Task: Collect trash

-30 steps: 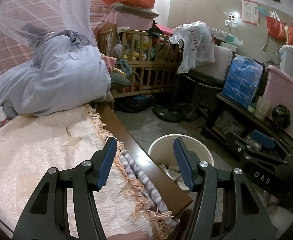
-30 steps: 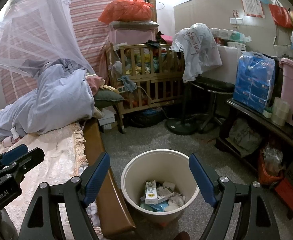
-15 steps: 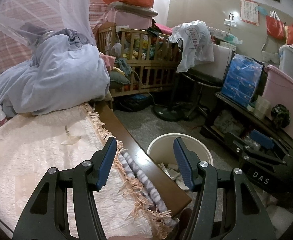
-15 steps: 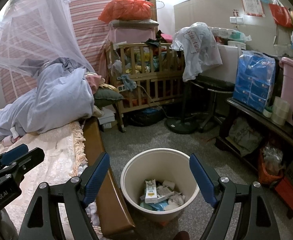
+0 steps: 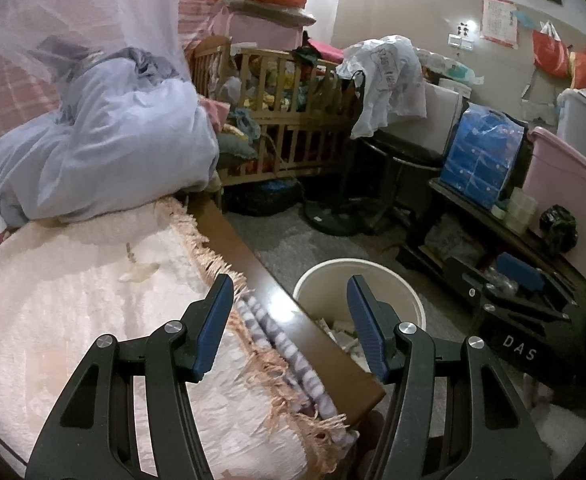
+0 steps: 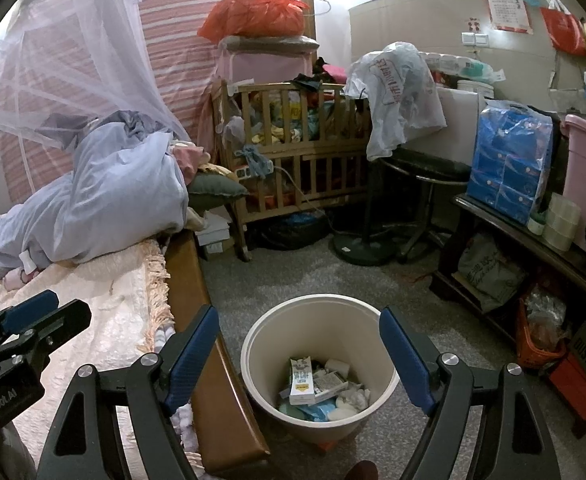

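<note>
The right gripper (image 6: pixel 299 344) hangs with its blue-padded jaws spread wide and empty, framing a cream waste bin (image 6: pixel 253 344) that stands on the grey floor just beside the brown wooden bed rail (image 6: pixel 197 292). Inside the bin, trash lies in a loose heap: a white carton (image 6: pixel 301 380) propped upright at about 9 o'clock, crumpled tissues (image 6: pixel 353 396) at 4 o'clock and blue wrapping (image 6: pixel 313 410) at 6 o'clock. At 9 o'clock in the right wrist view, the left gripper (image 5: pixel 289 322) reaches over the pale pink bedspread (image 5: pixel 53 320); its own camera shows its jaws parted to a middling gap with nothing between them, poised above the fringed edge of the bedspread and the bed rail, the bin's rim at 2 o'clock of its fingertips. A small pale scrap (image 5: pixel 139 272), possibly a wrapper though the view is too soft to say, lies on the bedspread at 11 o'clock from the left gripper, well apart from it. Farther back, a heaped blue quilt (image 6: pixel 105 200) sits under mosquito netting (image 6: pixel 73 60) at 10 o'clock. Beyond the bin at 12 o'clock stands a wooden crib (image 6: pixel 293 160) piled with clothes, an orange bag (image 6: pixel 253 16) stacked above it. A blue pack of tissues (image 6: pixel 509 168) rests on a dark shelf (image 6: pixel 493 216) at 2 o'clock.
</note>
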The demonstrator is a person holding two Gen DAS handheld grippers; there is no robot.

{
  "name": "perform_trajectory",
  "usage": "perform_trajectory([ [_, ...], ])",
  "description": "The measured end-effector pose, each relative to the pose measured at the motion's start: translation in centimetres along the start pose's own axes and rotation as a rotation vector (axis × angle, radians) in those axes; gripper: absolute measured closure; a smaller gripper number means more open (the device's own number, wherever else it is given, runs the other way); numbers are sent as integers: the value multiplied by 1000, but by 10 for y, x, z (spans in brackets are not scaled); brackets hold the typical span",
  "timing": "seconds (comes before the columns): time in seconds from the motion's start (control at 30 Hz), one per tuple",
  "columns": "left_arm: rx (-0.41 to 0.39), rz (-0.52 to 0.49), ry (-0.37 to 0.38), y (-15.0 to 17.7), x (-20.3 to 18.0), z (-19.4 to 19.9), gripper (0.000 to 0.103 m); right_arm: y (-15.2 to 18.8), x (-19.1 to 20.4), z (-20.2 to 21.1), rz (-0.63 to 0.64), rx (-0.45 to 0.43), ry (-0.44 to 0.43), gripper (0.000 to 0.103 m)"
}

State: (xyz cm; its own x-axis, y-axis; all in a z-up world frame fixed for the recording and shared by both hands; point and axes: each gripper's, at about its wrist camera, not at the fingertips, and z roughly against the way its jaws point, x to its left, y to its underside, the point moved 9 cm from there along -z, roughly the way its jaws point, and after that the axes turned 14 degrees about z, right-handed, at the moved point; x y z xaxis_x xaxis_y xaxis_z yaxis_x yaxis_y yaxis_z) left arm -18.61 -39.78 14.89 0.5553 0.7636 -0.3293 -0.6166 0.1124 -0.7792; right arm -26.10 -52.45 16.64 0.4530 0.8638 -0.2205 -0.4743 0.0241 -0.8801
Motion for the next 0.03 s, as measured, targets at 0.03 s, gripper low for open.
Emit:
perform_trajectory([
  [0.03, 6, 9, -5, 1, 5, 0, 45, 1, 2, -1, 3, 2, -4, 22],
])
